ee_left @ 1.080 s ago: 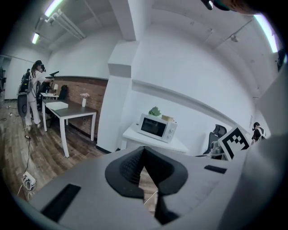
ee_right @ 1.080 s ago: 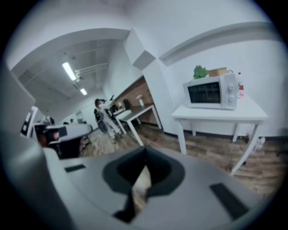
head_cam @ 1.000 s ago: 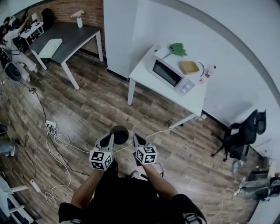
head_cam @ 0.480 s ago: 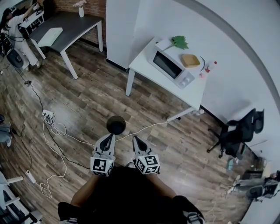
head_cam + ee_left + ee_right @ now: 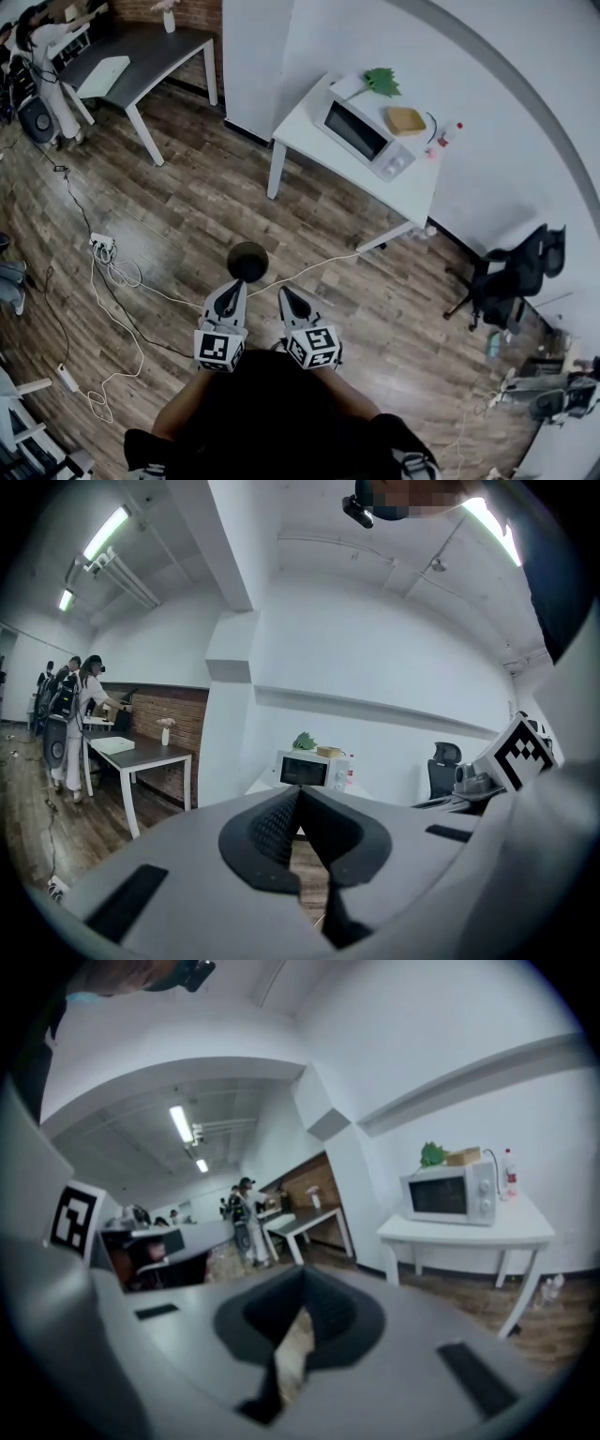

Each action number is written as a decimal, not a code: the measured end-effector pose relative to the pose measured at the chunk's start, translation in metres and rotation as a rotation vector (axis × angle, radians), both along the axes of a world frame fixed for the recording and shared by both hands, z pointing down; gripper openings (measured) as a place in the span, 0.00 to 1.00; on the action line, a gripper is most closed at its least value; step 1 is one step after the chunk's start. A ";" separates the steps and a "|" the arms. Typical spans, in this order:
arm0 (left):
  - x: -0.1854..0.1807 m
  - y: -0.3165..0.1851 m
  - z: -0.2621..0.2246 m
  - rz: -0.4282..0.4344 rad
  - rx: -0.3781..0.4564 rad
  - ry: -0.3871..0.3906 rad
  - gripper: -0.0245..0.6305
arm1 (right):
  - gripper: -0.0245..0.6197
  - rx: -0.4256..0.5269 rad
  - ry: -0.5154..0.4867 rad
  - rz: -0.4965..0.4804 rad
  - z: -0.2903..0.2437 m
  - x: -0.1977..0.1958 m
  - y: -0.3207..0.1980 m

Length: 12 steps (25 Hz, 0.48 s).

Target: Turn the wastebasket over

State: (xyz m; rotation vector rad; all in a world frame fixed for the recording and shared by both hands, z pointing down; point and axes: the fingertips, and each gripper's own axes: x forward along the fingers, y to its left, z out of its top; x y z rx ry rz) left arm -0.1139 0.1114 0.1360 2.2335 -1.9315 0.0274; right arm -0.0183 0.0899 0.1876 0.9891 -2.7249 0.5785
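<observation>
Microwave (image 5: 364, 141) on white table (image 5: 302, 139) (cables (image 5: 122, 277) nearby)

Wood floor (image 5: 187, 206): black wastebasket (image 5: 247, 262) is stood on it. White cable (image 5: 309, 270) is laid right of wastebasket, power strip (image 5: 101, 246) left.

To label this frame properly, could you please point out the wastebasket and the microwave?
wastebasket (image 5: 247, 262), head view, middle of its dark round shape.
microwave (image 5: 356, 138), head view, on its dark door window.

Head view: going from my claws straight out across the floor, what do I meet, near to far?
Left claw and right claw, both shut → wastebasket on the floor → white table → microwave on it.
</observation>
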 end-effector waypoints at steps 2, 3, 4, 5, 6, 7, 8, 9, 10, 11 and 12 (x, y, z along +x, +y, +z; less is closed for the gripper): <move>0.000 0.001 -0.001 -0.002 0.004 -0.005 0.09 | 0.09 -0.002 -0.001 0.001 0.000 0.001 0.001; -0.001 0.001 -0.001 -0.002 0.007 -0.005 0.09 | 0.09 -0.003 0.000 0.002 -0.001 0.001 0.002; -0.001 0.001 -0.001 -0.003 0.007 -0.004 0.09 | 0.09 -0.004 0.001 0.003 -0.001 0.002 0.002; -0.001 0.002 0.000 -0.005 0.004 -0.004 0.09 | 0.09 -0.004 0.001 0.004 -0.001 0.002 0.002; -0.002 0.002 0.000 -0.007 0.002 -0.005 0.09 | 0.09 -0.003 0.001 0.004 -0.001 0.002 0.002; -0.002 0.002 0.001 -0.009 0.002 -0.005 0.09 | 0.09 -0.002 0.000 0.004 -0.001 0.002 0.001; -0.003 0.002 0.000 -0.010 0.002 -0.004 0.09 | 0.09 -0.001 -0.001 0.004 -0.001 0.002 0.001; -0.003 0.001 0.000 -0.011 0.002 -0.004 0.09 | 0.09 0.000 -0.001 0.004 -0.001 0.001 0.000; -0.003 0.000 0.000 -0.012 0.002 -0.003 0.09 | 0.09 0.001 -0.001 0.003 -0.002 0.001 -0.001; -0.002 -0.001 -0.001 -0.012 0.003 -0.002 0.09 | 0.09 0.001 -0.001 0.003 -0.002 0.001 -0.002; -0.002 -0.003 -0.002 -0.012 0.004 -0.001 0.09 | 0.09 0.001 -0.001 0.003 -0.002 0.002 -0.003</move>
